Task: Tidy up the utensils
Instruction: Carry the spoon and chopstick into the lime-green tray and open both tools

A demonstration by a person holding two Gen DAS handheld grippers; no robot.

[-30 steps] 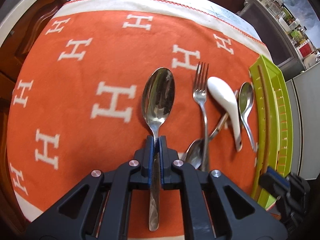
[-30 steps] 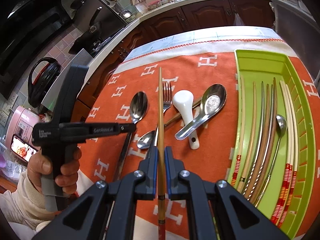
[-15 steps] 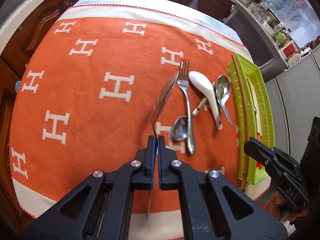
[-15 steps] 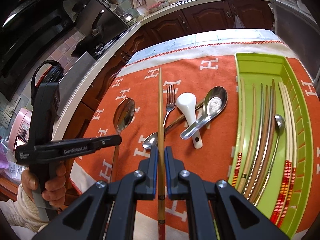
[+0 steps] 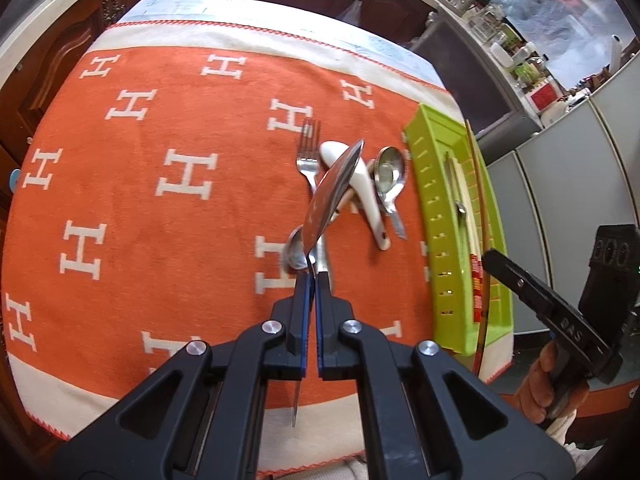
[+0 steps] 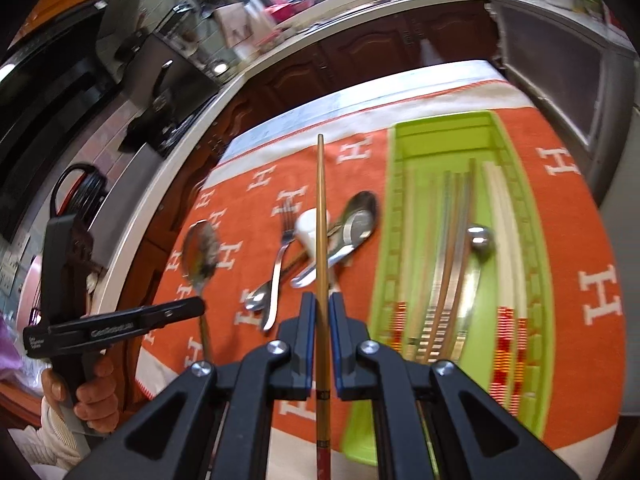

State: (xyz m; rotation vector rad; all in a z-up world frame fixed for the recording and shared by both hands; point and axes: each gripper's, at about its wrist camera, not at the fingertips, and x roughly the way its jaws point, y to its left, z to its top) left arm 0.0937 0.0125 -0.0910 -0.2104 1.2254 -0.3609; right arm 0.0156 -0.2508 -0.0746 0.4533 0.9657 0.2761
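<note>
Left gripper (image 5: 311,280): clamped shut on the handle of a large steel spoon (image 5: 332,196), pads pressed flat against it.
Spoon in the fingers: handle running back between the pads, its thin end showing below them; bowl ahead of the tips, raised off the cloth.
Spoon axis: long axis along the fingers, leaning up and to the right, bowl turned nearly edge-on in the left view.
Right gripper (image 6: 322,308): closed on a brown chopstick (image 6: 321,216), gripped on its lower part.
Chopstick in the fingers: centred between the pads, decorated butt end trailing behind, long slim part reaching forward.
Chopstick axis: straight ahead in line with the fingers, tip over the orange cloth (image 5: 160,220).
Loose pile: fork (image 5: 309,152), white ceramic spoon (image 5: 366,200) and smaller steel spoons (image 5: 390,172) lying together on the cloth, beneath the raised spoon.
Green tray (image 6: 538,280): right of the pile, chopsticks and one spoon laid lengthwise inside.
Hands: one wrapped round each gripper's grip, seen at the frame edges.
</note>
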